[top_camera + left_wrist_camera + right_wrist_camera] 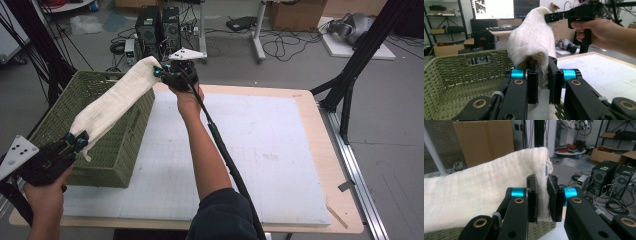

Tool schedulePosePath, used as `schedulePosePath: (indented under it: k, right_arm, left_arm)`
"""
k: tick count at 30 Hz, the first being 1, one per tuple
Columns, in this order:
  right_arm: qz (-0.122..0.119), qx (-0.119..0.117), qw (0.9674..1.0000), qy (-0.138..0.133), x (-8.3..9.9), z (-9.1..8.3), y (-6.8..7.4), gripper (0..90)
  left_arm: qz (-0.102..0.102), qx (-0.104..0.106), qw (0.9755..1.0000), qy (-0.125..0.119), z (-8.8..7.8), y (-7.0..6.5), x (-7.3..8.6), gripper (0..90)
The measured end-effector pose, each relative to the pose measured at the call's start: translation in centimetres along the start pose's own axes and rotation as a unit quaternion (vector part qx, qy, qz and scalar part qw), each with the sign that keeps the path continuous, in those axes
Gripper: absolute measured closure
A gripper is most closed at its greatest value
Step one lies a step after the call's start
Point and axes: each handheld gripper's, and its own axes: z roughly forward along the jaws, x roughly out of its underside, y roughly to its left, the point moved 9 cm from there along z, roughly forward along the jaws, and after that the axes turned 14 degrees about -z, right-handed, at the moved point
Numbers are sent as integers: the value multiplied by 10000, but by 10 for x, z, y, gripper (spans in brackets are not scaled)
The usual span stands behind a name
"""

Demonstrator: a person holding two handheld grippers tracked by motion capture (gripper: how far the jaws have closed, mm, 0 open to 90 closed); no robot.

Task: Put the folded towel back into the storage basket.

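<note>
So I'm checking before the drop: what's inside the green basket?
The woven inside of the basket looks bare where visible. The white cloth stretched over it and the near wall hide the rest.

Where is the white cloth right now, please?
In the high view, the white cloth hangs stretched between the left gripper and right gripper, above the green basket.

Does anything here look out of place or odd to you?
Nothing looks damaged or spilled. The one unusual sight is the white cloth, held up in the air above the green basket, pinched at one end by the left gripper and at the other by the right gripper.
</note>
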Motion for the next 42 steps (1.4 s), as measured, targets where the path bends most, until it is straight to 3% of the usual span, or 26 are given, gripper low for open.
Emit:
schedulePosePath:
  k: [19, 35, 42]
  right_arm:
    - [-13, -28, 9999, 124, -5, 49, 16, 801]
    - [-27, -127, 9997, 202, -11, 86, 37, 803]
    - [-102, -195, 9995, 210, -19, 102, 50, 804]
  left_arm:
    - [31, -191, 9998, 96, -7, 11, 6, 807]
    - [-147, -318, 9994, 41, -12, 24, 6, 807]
    - [-136, -331, 9993, 57, -12, 25, 6, 807]
